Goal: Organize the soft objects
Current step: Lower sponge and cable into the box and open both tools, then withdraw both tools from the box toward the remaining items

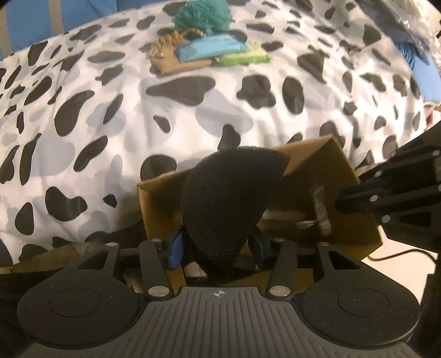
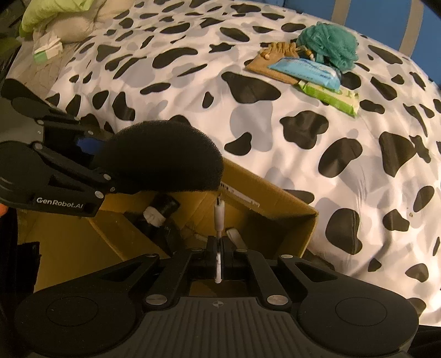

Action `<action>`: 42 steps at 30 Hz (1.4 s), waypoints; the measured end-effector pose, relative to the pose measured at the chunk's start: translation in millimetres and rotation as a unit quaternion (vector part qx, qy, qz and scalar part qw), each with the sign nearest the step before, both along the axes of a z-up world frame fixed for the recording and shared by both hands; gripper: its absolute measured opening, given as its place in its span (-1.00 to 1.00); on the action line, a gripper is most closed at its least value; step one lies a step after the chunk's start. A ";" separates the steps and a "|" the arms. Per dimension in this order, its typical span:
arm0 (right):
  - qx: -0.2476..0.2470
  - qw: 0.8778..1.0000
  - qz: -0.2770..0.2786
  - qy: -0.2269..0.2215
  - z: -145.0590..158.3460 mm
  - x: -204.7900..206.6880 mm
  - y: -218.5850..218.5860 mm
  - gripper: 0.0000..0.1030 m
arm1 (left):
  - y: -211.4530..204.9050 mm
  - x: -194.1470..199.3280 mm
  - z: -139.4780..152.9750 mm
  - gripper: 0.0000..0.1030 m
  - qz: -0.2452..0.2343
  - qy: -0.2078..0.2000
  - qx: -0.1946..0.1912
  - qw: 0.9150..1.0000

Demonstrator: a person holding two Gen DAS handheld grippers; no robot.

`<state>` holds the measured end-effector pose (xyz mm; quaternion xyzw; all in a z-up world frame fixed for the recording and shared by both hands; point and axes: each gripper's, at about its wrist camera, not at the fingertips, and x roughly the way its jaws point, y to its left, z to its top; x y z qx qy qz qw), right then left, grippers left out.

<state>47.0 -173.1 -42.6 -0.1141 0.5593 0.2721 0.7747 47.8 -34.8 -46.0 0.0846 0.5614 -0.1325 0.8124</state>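
Observation:
My left gripper (image 1: 217,250) is shut on a black foam sponge (image 1: 228,203) and holds it over an open cardboard box (image 1: 355,220) at the bed's near edge. The same sponge (image 2: 162,157) and the left gripper (image 2: 91,162) show in the right wrist view, above the box (image 2: 275,203). My right gripper (image 2: 219,256) is shut on a thin white cable with a plug (image 2: 218,217), over the box. The right gripper's side shows at the right of the left wrist view (image 1: 386,192). Far on the bed lie a teal mesh pouf (image 2: 328,44), a tan pouch (image 2: 273,60), a blue wipes pack (image 2: 306,71) and a green wipes pack (image 2: 330,96).
The bed has a black-and-white cow-print cover (image 2: 193,82). The same pile shows in the left wrist view, with the pouf (image 1: 204,13) on top. Pillows and a small green-white pack (image 2: 46,46) lie at the far left. A black-and-white item (image 2: 162,209) lies inside the box.

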 end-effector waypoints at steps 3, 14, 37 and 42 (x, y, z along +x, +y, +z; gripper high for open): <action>-0.005 1.000 0.003 -0.004 0.0 -0.8 1.0 -0.27 | -1.7 0.7 -3.7 -0.05 -0.001 0.008 0.012 1.000; -0.005 1.000 -0.007 -0.027 6.2 0.8 0.0 0.78 | 0.2 2.5 -2.9 -0.03 0.009 0.007 0.012 1.000; 0.010 0.995 -0.074 -0.061 16.6 11.7 -15.8 0.78 | 3.7 5.7 -1.4 -0.03 0.023 0.000 0.007 1.000; 0.003 0.995 -0.073 -0.066 15.9 10.9 -14.5 0.89 | 4.3 6.1 -0.1 -0.03 0.025 -0.002 0.005 1.000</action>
